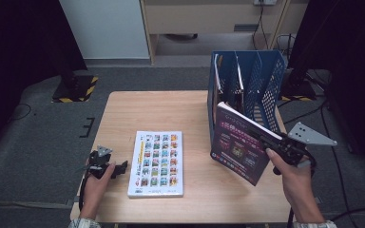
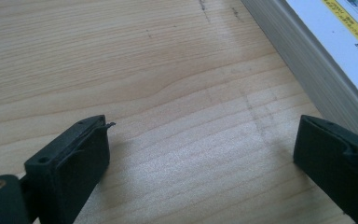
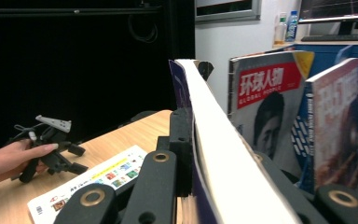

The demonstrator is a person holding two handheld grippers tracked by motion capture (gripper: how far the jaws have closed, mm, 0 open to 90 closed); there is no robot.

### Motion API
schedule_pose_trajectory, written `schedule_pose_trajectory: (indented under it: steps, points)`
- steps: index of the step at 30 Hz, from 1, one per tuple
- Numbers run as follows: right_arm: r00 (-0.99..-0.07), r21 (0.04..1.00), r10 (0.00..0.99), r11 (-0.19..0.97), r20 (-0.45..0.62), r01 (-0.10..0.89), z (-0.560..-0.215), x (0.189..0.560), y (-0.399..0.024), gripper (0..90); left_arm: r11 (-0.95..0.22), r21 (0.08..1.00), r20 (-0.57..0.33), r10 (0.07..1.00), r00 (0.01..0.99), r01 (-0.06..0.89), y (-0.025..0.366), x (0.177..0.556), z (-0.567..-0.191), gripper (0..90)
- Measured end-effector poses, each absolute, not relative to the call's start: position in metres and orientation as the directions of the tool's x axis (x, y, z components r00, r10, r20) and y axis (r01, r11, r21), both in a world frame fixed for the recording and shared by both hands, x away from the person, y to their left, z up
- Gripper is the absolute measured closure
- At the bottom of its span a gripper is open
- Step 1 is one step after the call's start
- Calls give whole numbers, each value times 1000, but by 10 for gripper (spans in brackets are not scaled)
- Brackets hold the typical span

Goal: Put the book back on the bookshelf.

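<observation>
Purple-covered magazine (image 1: 240, 145) is clamped upright in my right gripper (image 1: 272, 140) beside the blue file rack (image 1: 259, 83), left gripper (image 2: 200, 154) idle and agape; next I judge an empty slot needs aligning.

A thick book with a dark purple cover (image 1: 237, 145) stands tilted on edge above the wooden table, its white page block facing up and right, just in front of a blue file rack. A white picture-grid book (image 1: 156, 163) lies flat at table centre.

The white book (image 2: 335, 51) is cut off by the left gripper view's edge.
</observation>
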State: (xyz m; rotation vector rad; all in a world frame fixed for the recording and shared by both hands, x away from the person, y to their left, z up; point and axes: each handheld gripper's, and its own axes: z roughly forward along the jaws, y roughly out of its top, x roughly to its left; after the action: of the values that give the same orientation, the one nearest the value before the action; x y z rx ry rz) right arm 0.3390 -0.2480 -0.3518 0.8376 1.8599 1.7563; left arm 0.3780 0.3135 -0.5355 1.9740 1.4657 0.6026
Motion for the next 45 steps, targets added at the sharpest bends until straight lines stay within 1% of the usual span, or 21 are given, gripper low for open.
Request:
schedule_pose_trajectory:
  steps: [10, 16, 23, 32, 38, 45]
  points:
    - [-681, 992, 727, -4, 88, 124, -349, 335, -269, 826, -209, 699, 6, 958, 287, 684, 313, 378, -536, 27]
    - [-654, 992, 751, -5, 88, 127, -341, 331, -280, 826, -214, 697, 7, 957, 291, 684, 313, 378, -536, 27]
    - [-643, 992, 760, -25, 99, 124, -326, 328, -287, 826, -214, 698, 7, 956, 292, 684, 313, 378, -536, 26]
    - [-624, 994, 775, -60, 104, 91, -298, 334, -293, 826, -215, 698, 7, 956, 293, 683, 313, 378, -536, 26]
    - [-581, 994, 808, -54, 98, 94, -286, 341, -300, 826, -215, 698, 7, 956, 293, 683, 313, 378, -536, 25]
    - [-508, 994, 859, -15, 66, 104, -276, 351, -302, 826, -214, 700, 6, 956, 293, 682, 312, 378, -536, 24]
